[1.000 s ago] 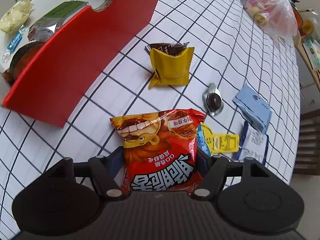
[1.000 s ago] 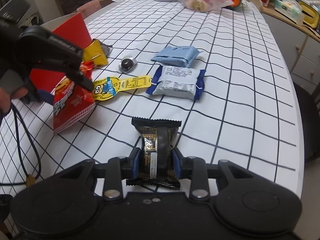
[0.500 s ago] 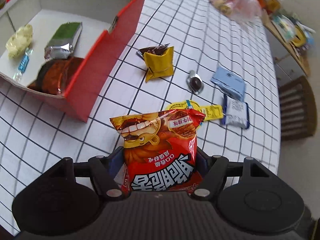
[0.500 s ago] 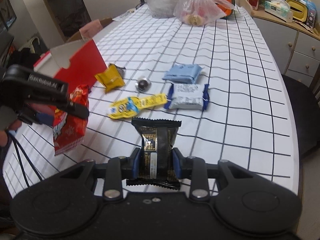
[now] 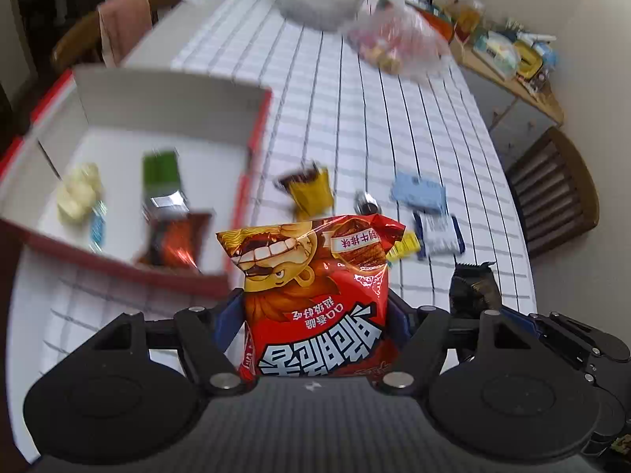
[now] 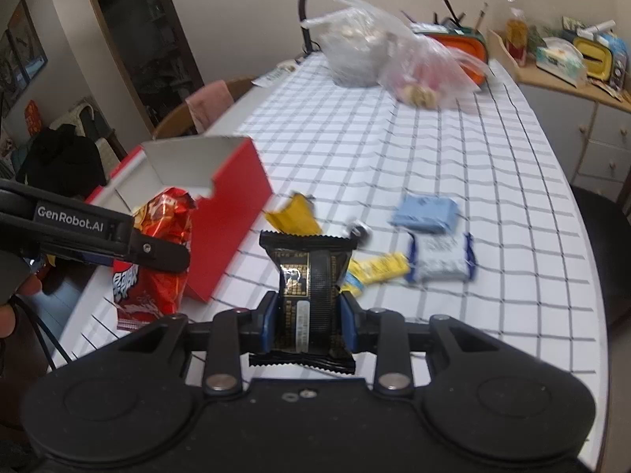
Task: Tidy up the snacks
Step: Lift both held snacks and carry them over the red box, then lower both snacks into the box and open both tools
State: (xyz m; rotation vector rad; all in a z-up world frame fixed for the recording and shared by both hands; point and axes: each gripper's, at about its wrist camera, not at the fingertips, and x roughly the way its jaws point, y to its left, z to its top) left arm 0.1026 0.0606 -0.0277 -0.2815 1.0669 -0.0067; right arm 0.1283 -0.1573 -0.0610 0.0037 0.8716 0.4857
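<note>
Two snacks are riding clamped: I'm pinching the red chip bag point(image 5: 315, 299) in the left gripper point(image 5: 315, 315) and the black packet point(image 6: 307, 291) in the right gripper point(image 6: 307, 315), carrying both above the table point(image 6: 493, 165). Next I'm judging a release over the red box point(image 5: 165, 110) beyond.

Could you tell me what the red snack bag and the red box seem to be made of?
The red snack bag looks like glossy plastic film: it crinkles and shows bright glints. The red box seems to be coated cardboard, red outside and matte white inside, with thin, straight, folded walls and a cut notch.
</note>
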